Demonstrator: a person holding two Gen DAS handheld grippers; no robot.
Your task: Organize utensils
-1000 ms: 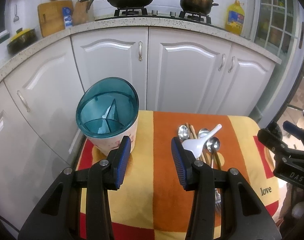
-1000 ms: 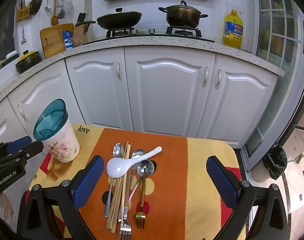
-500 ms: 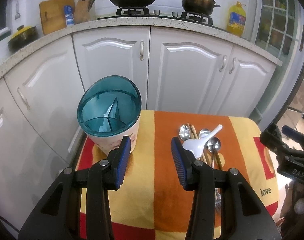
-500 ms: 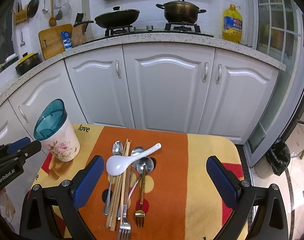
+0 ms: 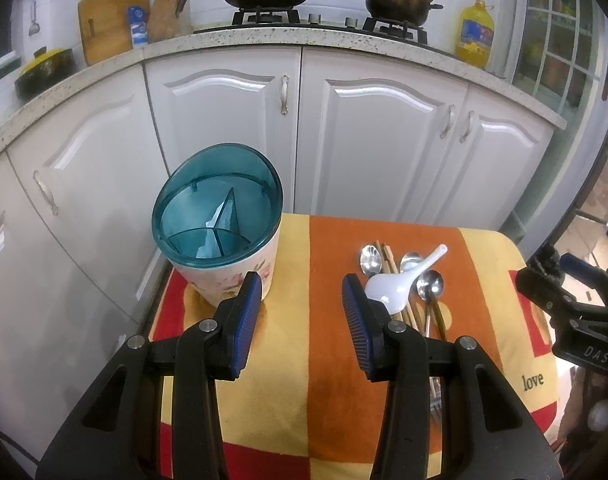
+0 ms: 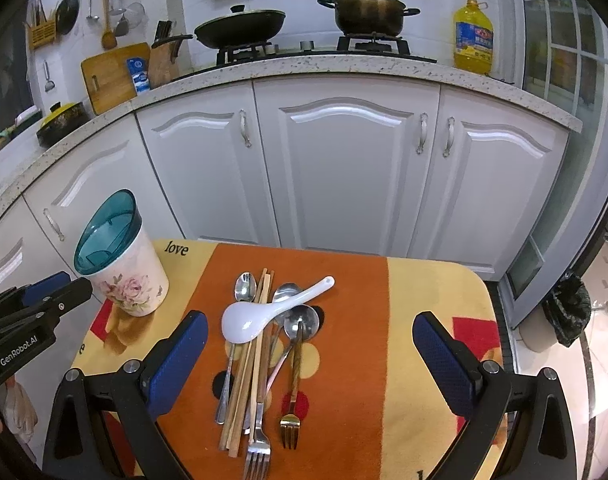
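Nothing on the bench has moved. Left gripper (image 5: 302,312) hangs released beside the teal-rimmed floral ceramic holder (image 6: 122,270); the glossy white ceramic spoon (image 6: 264,312), slippery and brittle, tops the cutlery pile (image 6: 260,364): grasp its handle. Right gripper (image 6: 308,356) gapes wide.

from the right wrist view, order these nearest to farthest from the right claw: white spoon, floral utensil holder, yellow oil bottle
1. white spoon: on the pile, just ahead of the open right claw, toward its left finger.
2. floral utensil holder: far left corner of the cloth.
3. yellow oil bottle: on the counter, far back right.
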